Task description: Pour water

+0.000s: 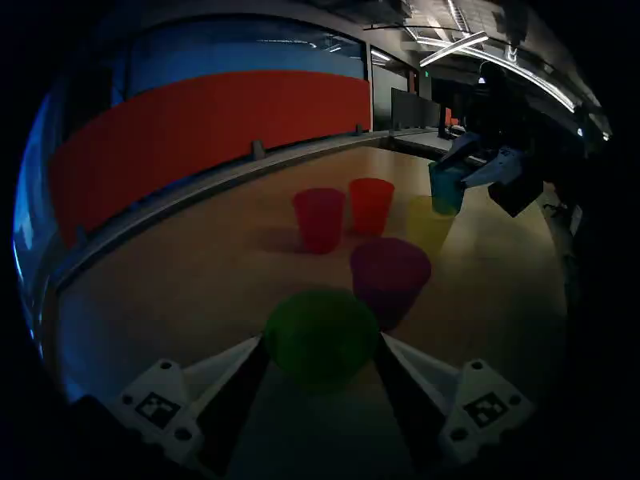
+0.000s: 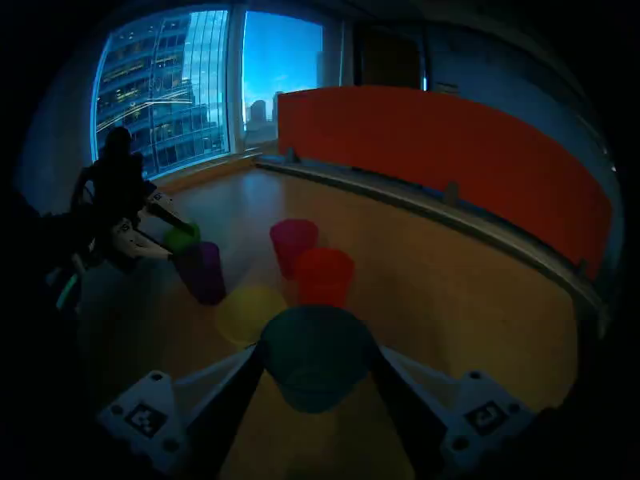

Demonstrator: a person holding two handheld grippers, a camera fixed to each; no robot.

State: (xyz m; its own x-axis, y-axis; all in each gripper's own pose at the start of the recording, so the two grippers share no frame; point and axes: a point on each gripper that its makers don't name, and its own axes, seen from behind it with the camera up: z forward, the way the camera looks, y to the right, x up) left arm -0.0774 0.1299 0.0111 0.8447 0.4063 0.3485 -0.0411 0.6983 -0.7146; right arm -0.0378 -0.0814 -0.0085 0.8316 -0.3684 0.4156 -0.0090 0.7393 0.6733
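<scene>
Your left gripper (image 1: 320, 346) is clenched on the green cup (image 1: 322, 320), with a finger pressing each side so the mouth stays free for pouring. The purple cup (image 1: 390, 276) stands on the counter (image 1: 200, 272) just beyond it at 1 o'clock, near enough that I judge it to be the receiver.

Your right gripper (image 2: 318, 352) grasps the teal cup (image 2: 316, 364) the same way, by its sides. The yellow cup (image 2: 250, 314) sits just past it at 10 o'clock. In the left gripper view, that teal cup hangs over the yellow cup's rim at 2 o'clock, so it is probably lined up to tip.

The pink cup (image 1: 320, 218) and the red cup (image 1: 371, 204) stand close together at 12 o'clock, apart from both grippers and out of the pouring paths.

The light is too dim to tell whether either held cup has water in it or how far it is tilted. Each held cup is raised off the counter, which leaves room to rotate it.
</scene>
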